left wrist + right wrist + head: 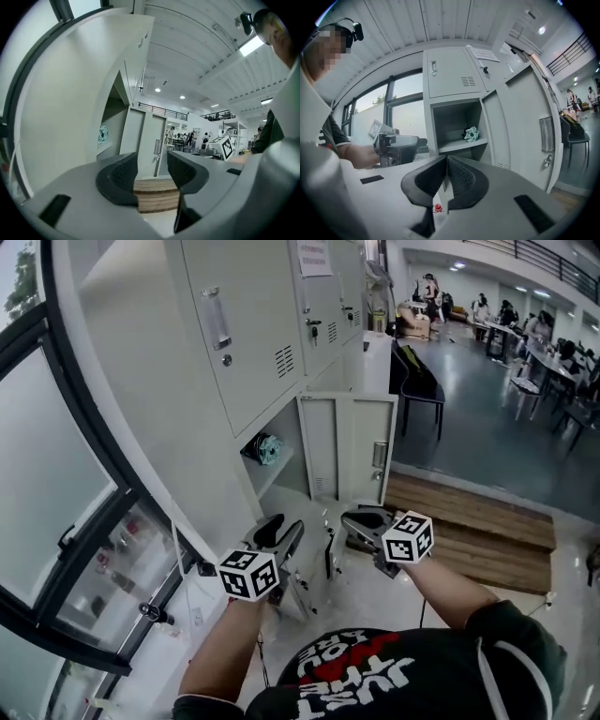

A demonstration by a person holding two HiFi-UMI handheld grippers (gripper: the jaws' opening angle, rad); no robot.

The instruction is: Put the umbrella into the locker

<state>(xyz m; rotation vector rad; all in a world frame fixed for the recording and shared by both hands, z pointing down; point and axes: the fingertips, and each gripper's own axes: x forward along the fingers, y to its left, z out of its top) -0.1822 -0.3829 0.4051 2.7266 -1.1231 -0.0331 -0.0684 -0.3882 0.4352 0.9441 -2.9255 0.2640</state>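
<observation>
The locker (281, 460) stands with its grey door (352, 448) swung wide. On its shelf lies a small teal-and-white bundle (267, 448), apparently the folded umbrella (471, 134), also visible in the left gripper view as the umbrella (102, 135). My left gripper (281, 532) is held low in front of the locker, its jaws partly apart with nothing between them (152, 164). My right gripper (354, 521) is beside it toward the door, and its jaws meet at the tips and hold nothing (445, 161). Neither gripper touches the umbrella.
Closed locker doors (244, 324) rise above the open one. A large window (56, 474) runs along the left. A wooden platform (469, 521) lies right of the door, a black chair (417, 381) behind it, and people at tables (544, 343) far back. A tiny red thing (438, 207) lies on the floor.
</observation>
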